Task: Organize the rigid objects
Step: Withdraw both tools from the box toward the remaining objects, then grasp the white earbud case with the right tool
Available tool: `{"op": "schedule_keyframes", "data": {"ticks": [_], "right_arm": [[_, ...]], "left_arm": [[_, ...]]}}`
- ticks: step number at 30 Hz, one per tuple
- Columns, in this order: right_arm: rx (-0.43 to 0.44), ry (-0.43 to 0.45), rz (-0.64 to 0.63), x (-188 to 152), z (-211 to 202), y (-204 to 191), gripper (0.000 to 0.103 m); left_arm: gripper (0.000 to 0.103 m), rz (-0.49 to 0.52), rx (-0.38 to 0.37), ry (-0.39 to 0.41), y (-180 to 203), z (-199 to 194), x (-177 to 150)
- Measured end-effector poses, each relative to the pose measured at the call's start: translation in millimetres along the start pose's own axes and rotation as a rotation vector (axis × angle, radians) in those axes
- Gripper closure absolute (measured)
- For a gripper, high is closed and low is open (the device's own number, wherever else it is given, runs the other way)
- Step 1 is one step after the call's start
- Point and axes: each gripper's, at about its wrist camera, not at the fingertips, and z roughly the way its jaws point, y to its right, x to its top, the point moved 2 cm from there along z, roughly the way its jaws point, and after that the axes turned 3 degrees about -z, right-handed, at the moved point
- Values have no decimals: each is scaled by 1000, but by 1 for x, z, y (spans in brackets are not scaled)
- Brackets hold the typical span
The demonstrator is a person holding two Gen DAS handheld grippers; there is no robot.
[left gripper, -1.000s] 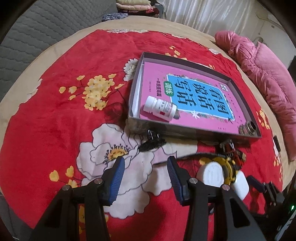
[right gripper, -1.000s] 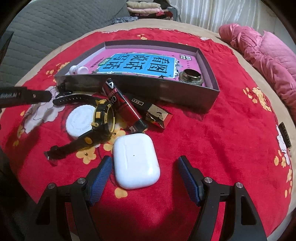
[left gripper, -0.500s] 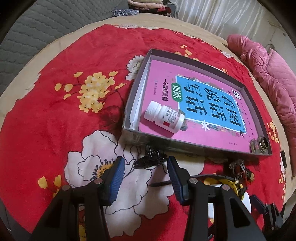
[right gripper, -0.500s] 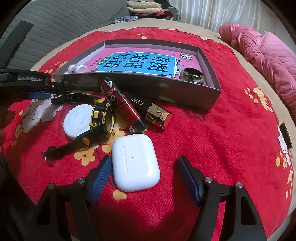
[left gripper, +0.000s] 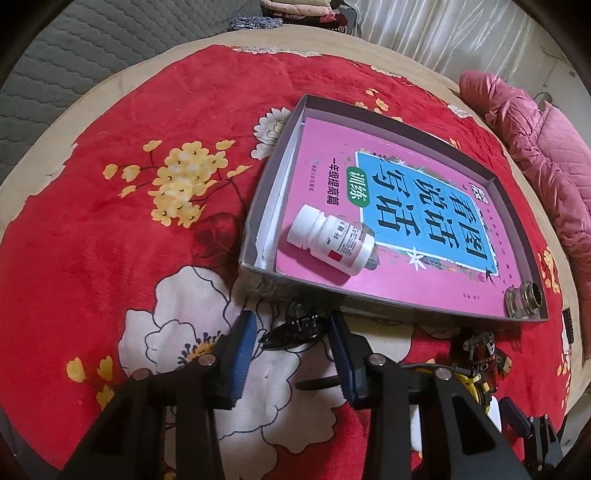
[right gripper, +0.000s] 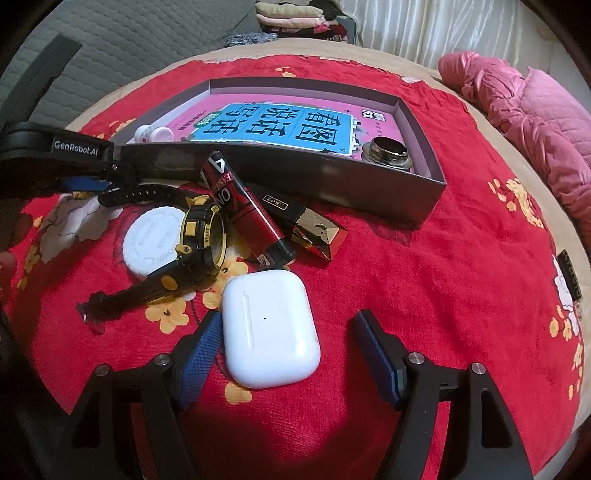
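Observation:
A grey shallow box (left gripper: pixel 258 206) (right gripper: pixel 424 122) holds a pink book (left gripper: pixel 406 206), a white pill bottle (left gripper: pixel 332 240) and a small glass jar (left gripper: pixel 524 301) (right gripper: pixel 388 151). My left gripper (left gripper: pixel 291 339) is open, its fingers on either side of a black clip (left gripper: pixel 295 328) lying just in front of the box. My right gripper (right gripper: pixel 288 350) is open around a white earbud case (right gripper: pixel 269 328). A black-and-yellow watch (right gripper: pixel 195 243), a white round lid (right gripper: pixel 151 240), a red tube (right gripper: pixel 247 210) and a gold-ended black box (right gripper: pixel 310 229) lie beside it.
Everything lies on a red floral blanket (left gripper: pixel 110 229) over a bed. A pink quilted jacket (right gripper: pixel 535 122) lies at the right, folded clothes (right gripper: pixel 288 18) at the back. The left gripper's arm (right gripper: pixel 55 158) shows in the right wrist view.
My left gripper has moved forward to the box until the black clip lies between its fingers. The right gripper has stayed around the earbud case.

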Motion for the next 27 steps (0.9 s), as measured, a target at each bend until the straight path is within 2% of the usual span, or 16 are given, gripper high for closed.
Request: {"op": "schedule_keyframes", "data": {"ticks": [3, 7, 11, 12, 17, 19, 27], "right_arm": [[-11, 1, -12, -1, 1, -2, 28], [2, 3, 2, -1, 2, 0, 29], [8, 6, 0, -2, 1, 0, 31], [10, 7, 0, -2, 0, 1, 33], [33, 10, 18, -1, -1, 5, 43], [31, 13, 24, 0, -2, 7, 54], [61, 11, 57, -1, -4, 15, 57]], "left_arm": [[66, -6, 3, -3, 1, 2, 0], [77, -5, -20, -2, 2, 2, 0], [78, -23, -54, -5, -4, 0, -1], [81, -29, -63, -6, -6, 0, -1], [81, -23, -81, 7, -12, -7, -6], [83, -22, -92, 8, -14, -9, -10], [83, 3, -104, 24, -13, -17, -12]]}}
